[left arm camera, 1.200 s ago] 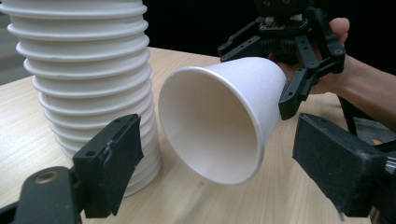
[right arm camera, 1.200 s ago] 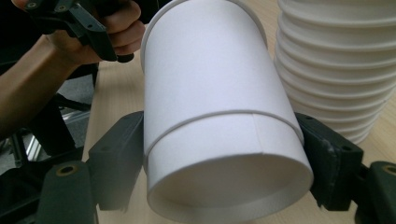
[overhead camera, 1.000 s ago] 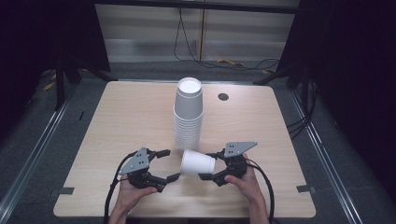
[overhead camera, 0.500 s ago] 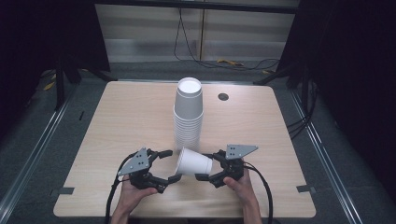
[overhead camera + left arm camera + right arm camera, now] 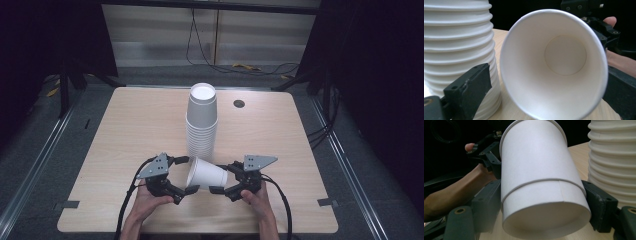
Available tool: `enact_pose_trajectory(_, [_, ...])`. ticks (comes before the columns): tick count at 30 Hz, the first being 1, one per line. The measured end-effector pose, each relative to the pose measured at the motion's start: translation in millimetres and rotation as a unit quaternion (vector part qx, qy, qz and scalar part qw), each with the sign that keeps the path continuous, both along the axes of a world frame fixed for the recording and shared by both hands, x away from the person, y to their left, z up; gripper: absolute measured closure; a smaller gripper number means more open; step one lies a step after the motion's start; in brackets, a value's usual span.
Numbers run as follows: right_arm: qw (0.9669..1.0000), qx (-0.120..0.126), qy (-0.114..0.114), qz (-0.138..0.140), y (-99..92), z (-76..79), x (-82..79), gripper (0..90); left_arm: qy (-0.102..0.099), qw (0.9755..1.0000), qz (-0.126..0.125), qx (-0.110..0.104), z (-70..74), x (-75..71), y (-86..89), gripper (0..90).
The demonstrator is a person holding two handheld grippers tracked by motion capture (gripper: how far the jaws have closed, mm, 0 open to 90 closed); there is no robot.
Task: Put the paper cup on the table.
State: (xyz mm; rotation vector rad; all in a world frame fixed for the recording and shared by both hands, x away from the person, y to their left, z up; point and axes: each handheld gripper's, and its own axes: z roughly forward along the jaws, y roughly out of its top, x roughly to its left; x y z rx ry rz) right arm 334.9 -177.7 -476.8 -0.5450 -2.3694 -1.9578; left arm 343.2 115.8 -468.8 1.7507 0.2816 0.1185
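right gripper [image 5: 218,183] clamps the cup's [image 5: 206,173] base; left gripper [image 5: 186,175], jaws just sprung wide around its rim, should close gently, not crush, beside the stack [image 5: 201,122].

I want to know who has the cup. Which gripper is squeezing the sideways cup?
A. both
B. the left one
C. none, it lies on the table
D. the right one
D: in the right gripper view, the right gripper has a jaw pressed on each side of the cup near its base, while the left gripper stands open around the rim without touching.
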Motion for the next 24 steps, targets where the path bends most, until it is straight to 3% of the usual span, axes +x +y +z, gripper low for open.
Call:
enact_pose_trajectory(11, [0.9999,-0.002,-0.003,0.013,3.1,0.4,-0.5,23.6,-0.006,0.9993,-0.034,0.010,-1.6,3.7,-12.6,1.0])
enact_pose_trajectory(21, [0.9997,-0.013,-0.004,0.019,3.4,0.5,-0.9,23.4,0.002,0.9992,-0.040,-0.004,-0.9,4.7,-14.9,2.7])
enact_pose_trajectory(24, [0.9997,-0.014,-0.005,0.021,3.5,0.6,-1.4,23.4,0.003,0.9986,-0.052,-0.006,-0.3,5.3,-13.7,3.6])
